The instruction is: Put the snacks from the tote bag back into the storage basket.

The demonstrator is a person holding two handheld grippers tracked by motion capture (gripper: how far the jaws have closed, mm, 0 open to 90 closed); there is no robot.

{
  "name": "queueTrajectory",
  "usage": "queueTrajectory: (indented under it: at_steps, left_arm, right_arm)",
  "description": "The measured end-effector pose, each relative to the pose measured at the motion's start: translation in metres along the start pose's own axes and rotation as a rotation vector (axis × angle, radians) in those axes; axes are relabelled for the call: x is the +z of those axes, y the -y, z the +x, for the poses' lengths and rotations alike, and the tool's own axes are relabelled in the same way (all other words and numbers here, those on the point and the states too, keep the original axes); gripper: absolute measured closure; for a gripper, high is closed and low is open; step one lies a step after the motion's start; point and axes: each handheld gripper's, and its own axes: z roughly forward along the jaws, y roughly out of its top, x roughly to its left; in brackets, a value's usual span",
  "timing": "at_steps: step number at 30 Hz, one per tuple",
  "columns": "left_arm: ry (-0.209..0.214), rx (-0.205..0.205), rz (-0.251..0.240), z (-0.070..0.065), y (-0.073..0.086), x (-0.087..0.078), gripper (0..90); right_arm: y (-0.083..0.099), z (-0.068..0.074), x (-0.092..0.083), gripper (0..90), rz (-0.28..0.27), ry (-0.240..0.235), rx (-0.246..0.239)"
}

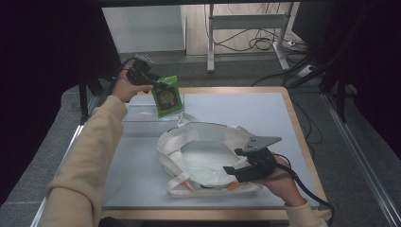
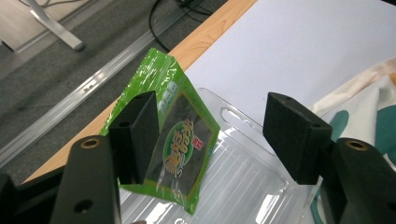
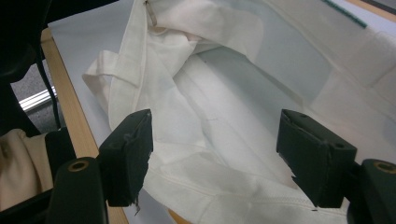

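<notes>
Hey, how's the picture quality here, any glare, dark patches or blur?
High view: dark at both sides, table evenly lit. Left gripper view: glare streaks on the clear tray and green packet. Right gripper view: white bag sharp, top left corner black.

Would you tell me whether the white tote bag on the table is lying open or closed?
Open. The white tote bag lies flat with its mouth spread wide, its pale inside visible in the high view and the right gripper view.

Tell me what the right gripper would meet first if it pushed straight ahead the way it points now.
Probably the white tote bag: the right gripper has open jaws aimed into the bag's mouth, so it would likely meet the inner cloth first, though depth is unclear.
</notes>
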Motion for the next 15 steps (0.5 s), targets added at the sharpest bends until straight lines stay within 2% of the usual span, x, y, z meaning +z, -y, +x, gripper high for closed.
queueTrajectory:
  at_steps: [6, 15]
  left_arm:
    - [0.011, 0.007, 0.002, -0.012, 0.007, -0.011, 36.4]
    - [-0.012, 0.021, 0.026, -0.026, 0.025, -0.024, 37.1]
  right_arm:
    - [0.000, 0.000, -0.005, 27.2, -0.020, 0.011, 0.005]
    - [-0.001, 0.000, -0.006, 27.2, -0.022, 0.013, 0.004]
